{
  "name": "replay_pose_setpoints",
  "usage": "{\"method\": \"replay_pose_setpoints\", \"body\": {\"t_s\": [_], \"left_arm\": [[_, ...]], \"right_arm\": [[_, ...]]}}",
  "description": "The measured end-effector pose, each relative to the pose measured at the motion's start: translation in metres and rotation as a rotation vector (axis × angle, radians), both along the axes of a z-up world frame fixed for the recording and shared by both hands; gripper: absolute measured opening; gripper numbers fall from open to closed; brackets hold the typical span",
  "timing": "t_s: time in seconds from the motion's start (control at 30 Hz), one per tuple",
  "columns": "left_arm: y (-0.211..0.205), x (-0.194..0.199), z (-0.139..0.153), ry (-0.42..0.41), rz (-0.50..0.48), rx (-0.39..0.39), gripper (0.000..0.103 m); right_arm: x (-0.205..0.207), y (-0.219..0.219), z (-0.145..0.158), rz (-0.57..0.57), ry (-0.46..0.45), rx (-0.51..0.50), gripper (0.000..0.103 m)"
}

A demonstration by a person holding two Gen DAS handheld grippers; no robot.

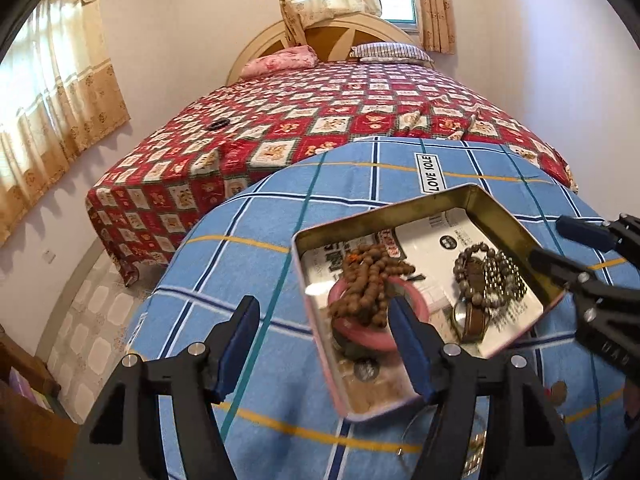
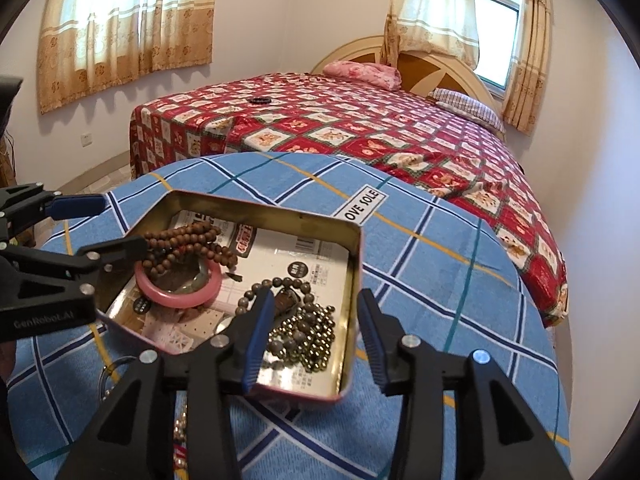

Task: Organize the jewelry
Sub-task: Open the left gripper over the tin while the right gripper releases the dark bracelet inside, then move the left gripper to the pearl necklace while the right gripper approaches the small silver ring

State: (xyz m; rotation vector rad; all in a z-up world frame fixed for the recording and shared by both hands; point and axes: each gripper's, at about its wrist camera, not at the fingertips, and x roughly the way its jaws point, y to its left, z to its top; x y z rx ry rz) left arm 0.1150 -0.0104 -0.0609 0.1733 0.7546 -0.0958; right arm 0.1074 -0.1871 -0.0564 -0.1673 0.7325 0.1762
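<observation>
two grippers hang empty over the shallow rectangular metal tin [image 2: 352, 248] on the blue checked cloth [image 2: 440, 280]: left gripper [image 1: 320, 344] wide, right gripper [image 2: 316, 336] half open astride its near wall. brown wooden beads [image 2: 188, 244] lie on the pink bangle [image 2: 180, 296] inside; lift clear slowly to avoid snagging.

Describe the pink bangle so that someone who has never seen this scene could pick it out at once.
Start at the blue checked cloth in front of the bed, then the open metal tin lying on it. The pink bangle lies in the tin's left half, under a heap of brown wooden beads. It is the only smooth, solid pink ring; everything beside it is beaded.
</observation>
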Motion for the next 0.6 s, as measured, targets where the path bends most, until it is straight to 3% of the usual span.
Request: {"method": "replay_pose_setpoints", "body": {"t_s": [0.33,0.6], "left_arm": [[0.019,-0.06,-0.018,0.013,0.052,0.017,0.067],[0.0,-0.065,-0.042,0.074,0.009,0.033,0.067]], "right_arm": [[-0.054,-0.026,-0.006,-0.045,0.016,-0.008,0.053],[-0.072,-0.029,-0.027,-0.054,0.082,-0.003,0.053]]}}
